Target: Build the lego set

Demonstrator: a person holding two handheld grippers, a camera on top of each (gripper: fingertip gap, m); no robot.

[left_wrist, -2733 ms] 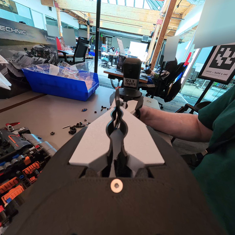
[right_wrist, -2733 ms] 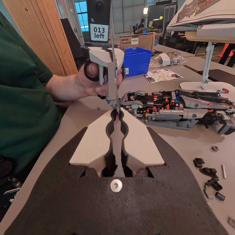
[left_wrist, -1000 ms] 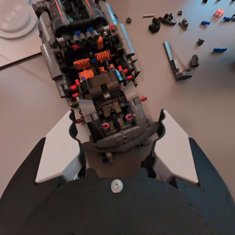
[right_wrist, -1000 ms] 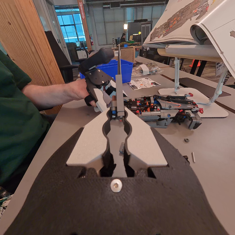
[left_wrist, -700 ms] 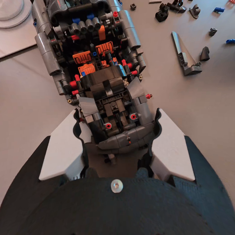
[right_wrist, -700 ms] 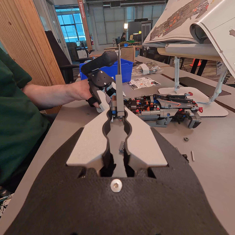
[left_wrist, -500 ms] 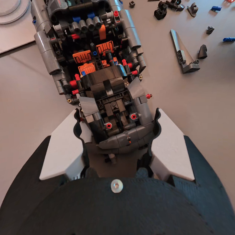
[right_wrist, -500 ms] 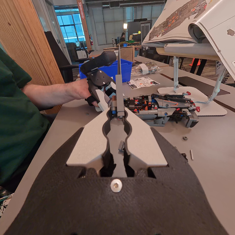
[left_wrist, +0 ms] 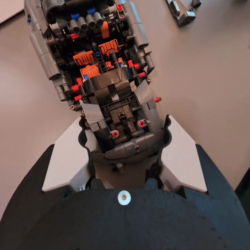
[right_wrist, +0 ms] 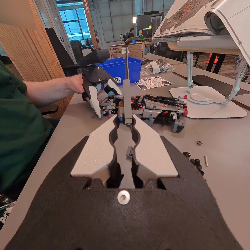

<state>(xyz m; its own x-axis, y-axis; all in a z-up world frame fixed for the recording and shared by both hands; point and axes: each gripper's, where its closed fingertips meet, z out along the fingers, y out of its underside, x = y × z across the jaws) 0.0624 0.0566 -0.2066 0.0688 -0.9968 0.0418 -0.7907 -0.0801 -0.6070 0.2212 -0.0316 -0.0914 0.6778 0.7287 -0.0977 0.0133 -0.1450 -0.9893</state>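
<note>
Here the left gripper fingers stand wide, straddling the model car's nose on the counter. At twelve o'clock of the right gripper, its fingers pinch the grey wing panel. The car looks rigid but snap-fit, probably fragile; grip its solid flanks.

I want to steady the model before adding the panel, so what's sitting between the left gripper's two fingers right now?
In the left wrist view, the narrow grey end of the lego model lies between the left gripper's open fingers, close to both pads.
</note>
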